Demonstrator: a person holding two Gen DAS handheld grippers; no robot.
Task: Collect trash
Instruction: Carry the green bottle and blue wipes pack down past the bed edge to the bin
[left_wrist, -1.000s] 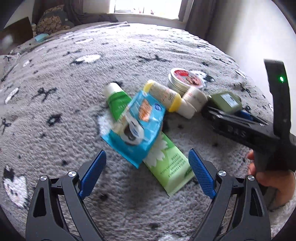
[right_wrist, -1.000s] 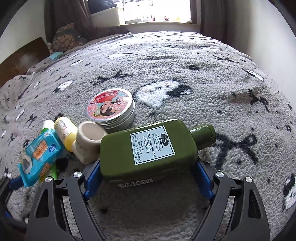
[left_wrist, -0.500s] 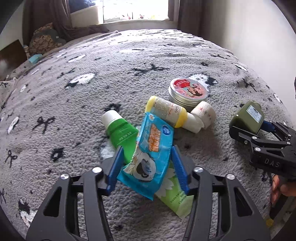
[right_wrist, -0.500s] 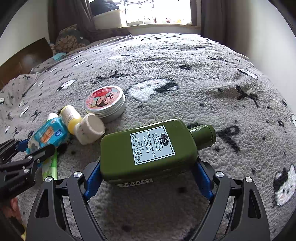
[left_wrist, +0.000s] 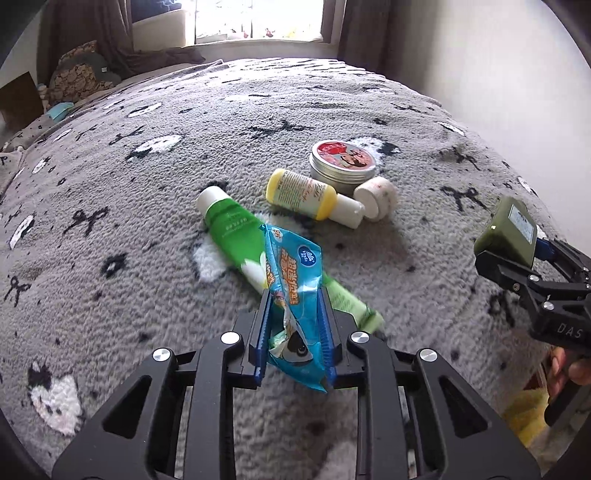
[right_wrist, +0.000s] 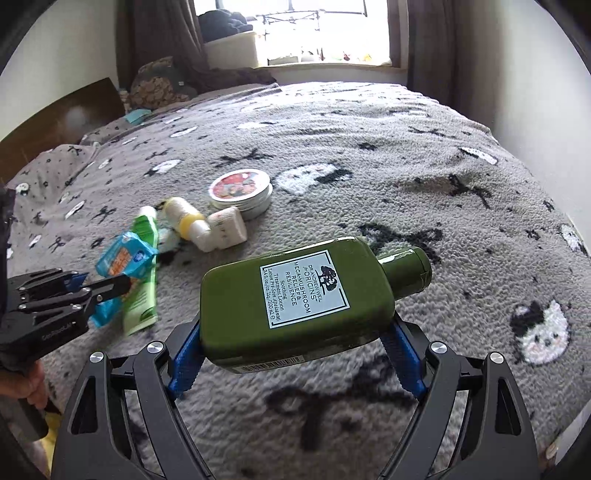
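Observation:
A crumpled blue snack wrapper (left_wrist: 295, 273) stands between the blue pads of my left gripper (left_wrist: 294, 306), whose jaws are closing and press on it; its lower end is lifted off the grey blanket (left_wrist: 129, 288). Under it lies a green tube (left_wrist: 232, 229). My right gripper (right_wrist: 293, 352) is shut wide on a dark green lotion bottle (right_wrist: 295, 299), held above the blanket with its cap to the right. The same bottle (left_wrist: 511, 229) shows at the right edge of the left wrist view. A hand holds each gripper handle.
A yellow-capped small bottle (left_wrist: 303, 192), a white little jar (left_wrist: 378, 195) and a round tin (left_wrist: 341, 157) with a red lid lie together beyond the tube. A white wall (left_wrist: 498, 74) borders the bed's right side. Pillows (left_wrist: 77, 77) and a window lie at the far end.
The left jaws have come together around the blue wrapper and pinched it upright. The right gripper has lifted the green bottle up and away from the pile, to the right.

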